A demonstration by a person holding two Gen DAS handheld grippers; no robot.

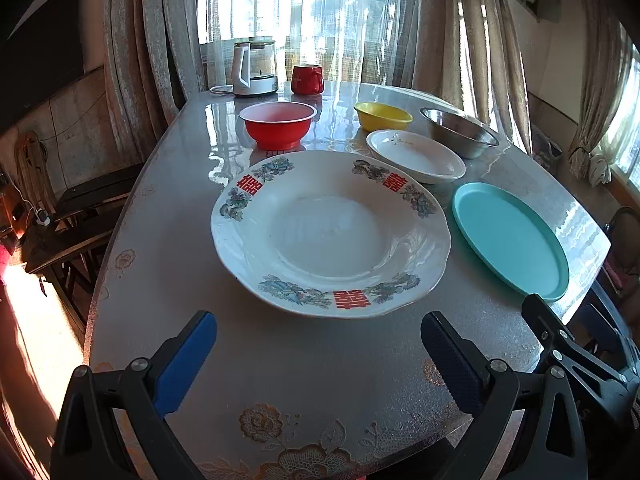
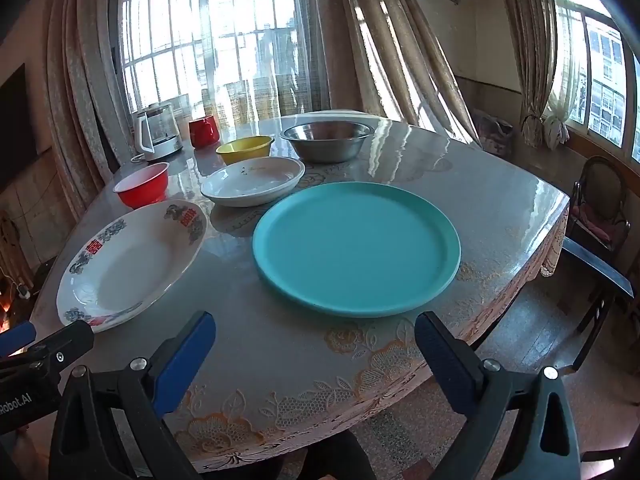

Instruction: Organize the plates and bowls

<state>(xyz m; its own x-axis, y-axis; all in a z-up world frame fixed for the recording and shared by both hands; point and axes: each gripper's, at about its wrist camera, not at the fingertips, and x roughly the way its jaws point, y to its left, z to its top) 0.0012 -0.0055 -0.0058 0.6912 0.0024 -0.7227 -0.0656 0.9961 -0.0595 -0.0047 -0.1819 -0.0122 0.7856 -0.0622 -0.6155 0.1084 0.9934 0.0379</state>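
Observation:
A large white plate with red characters and floral rim (image 1: 330, 236) (image 2: 128, 264) lies on the table just ahead of my left gripper (image 1: 320, 340), which is open and holds nothing. A teal plate (image 2: 356, 248) (image 1: 510, 240) lies in front of my right gripper (image 2: 316, 340), also open and apart from it. Farther back stand a small white dish (image 1: 416, 156) (image 2: 254, 180), a red bowl (image 1: 278, 124) (image 2: 142, 188), a yellow bowl (image 1: 382, 116) (image 2: 245, 149) and a steel bowl (image 1: 460, 132) (image 2: 326, 140).
An electric kettle (image 1: 256, 66) (image 2: 156, 132) and a red mug (image 1: 306, 79) (image 2: 204, 131) stand at the table's far edge near the curtained window. Chairs sit to the right (image 2: 600, 208) and dark benches to the left (image 1: 80, 220). The table (image 1: 280, 368) has a lace-patterned cover.

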